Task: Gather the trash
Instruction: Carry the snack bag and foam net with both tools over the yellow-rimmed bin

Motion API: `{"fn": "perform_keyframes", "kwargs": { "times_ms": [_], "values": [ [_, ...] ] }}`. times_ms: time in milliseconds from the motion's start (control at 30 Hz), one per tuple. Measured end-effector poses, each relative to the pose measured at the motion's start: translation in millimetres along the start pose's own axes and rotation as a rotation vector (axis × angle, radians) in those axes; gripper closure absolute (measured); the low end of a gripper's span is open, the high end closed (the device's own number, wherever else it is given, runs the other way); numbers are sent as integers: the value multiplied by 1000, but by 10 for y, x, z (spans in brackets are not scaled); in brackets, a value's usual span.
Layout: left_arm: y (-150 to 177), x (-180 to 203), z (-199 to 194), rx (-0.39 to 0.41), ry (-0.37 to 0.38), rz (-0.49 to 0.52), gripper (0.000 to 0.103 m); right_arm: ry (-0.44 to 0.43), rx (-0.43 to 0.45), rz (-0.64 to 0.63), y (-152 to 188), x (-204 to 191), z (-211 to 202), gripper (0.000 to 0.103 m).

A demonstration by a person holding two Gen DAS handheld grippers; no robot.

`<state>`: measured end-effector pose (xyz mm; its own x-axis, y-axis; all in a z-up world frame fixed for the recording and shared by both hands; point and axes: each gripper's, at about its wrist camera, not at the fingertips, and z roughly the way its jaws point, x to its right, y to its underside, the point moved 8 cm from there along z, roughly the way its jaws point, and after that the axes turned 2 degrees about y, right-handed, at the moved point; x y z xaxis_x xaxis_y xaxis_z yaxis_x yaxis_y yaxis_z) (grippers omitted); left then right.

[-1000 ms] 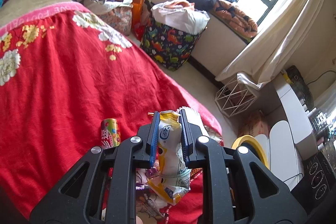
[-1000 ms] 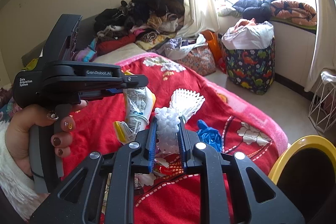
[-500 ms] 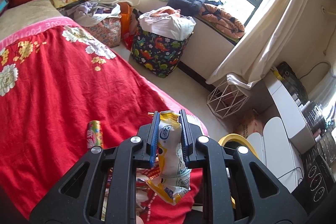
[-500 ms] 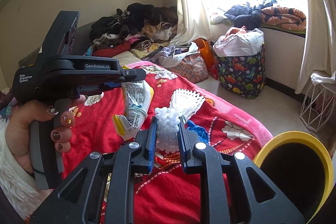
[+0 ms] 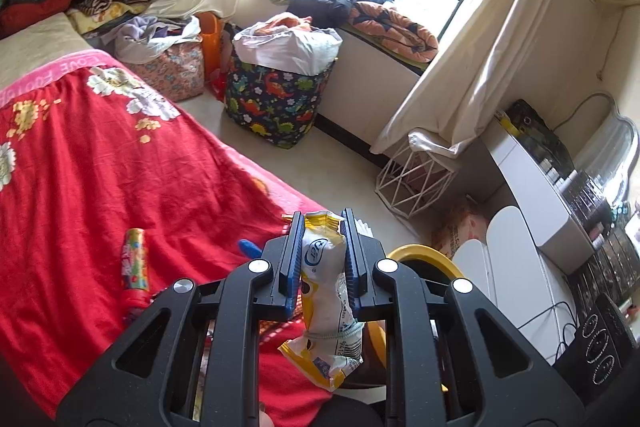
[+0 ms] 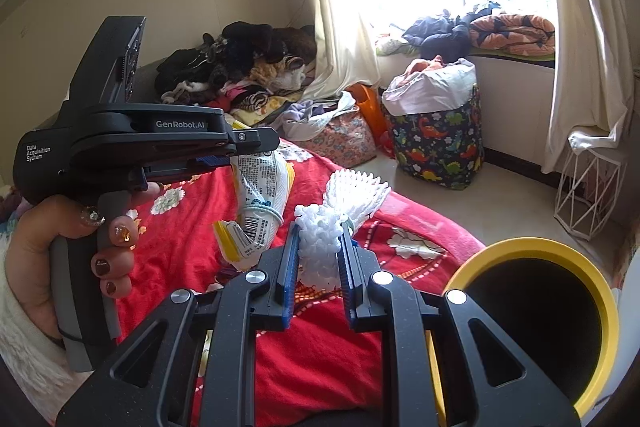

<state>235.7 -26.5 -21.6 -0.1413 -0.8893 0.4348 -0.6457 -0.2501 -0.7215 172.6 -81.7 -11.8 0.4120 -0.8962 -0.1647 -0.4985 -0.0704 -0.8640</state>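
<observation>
My left gripper (image 5: 322, 223) is shut on a white and yellow snack wrapper (image 5: 326, 291) that hangs down above the red bedspread's edge. The same gripper and wrapper (image 6: 260, 191) show in the right wrist view at left. My right gripper (image 6: 320, 231) is shut on a white foam fruit net (image 6: 340, 211). A yellow-rimmed black bin (image 6: 536, 323) stands at lower right, its rim (image 5: 420, 255) partly hidden behind the left gripper. A colourful can (image 5: 136, 259) and a blue scrap (image 5: 250, 247) lie on the bedspread.
The red floral bedspread (image 5: 100, 167) fills the left. A dinosaur-print bag (image 5: 276, 95) and a floral bag (image 5: 176, 71) stand on the floor by the window. A white wire basket (image 5: 416, 183), a white desk (image 5: 532, 195) and clothes piles (image 6: 240, 67) lie around.
Both grippers have moved right toward the bin, still holding their items. The bin's opening now shows much larger in the right wrist view.
</observation>
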Motion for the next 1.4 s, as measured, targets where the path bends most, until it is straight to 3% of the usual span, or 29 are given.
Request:
{"fn": "perform_keyframes", "kwargs": {
  "times_ms": [1400],
  "values": [
    [289,957,321,-54,113,135,90,211,65,159,198,838,-591,85]
  ]
}}
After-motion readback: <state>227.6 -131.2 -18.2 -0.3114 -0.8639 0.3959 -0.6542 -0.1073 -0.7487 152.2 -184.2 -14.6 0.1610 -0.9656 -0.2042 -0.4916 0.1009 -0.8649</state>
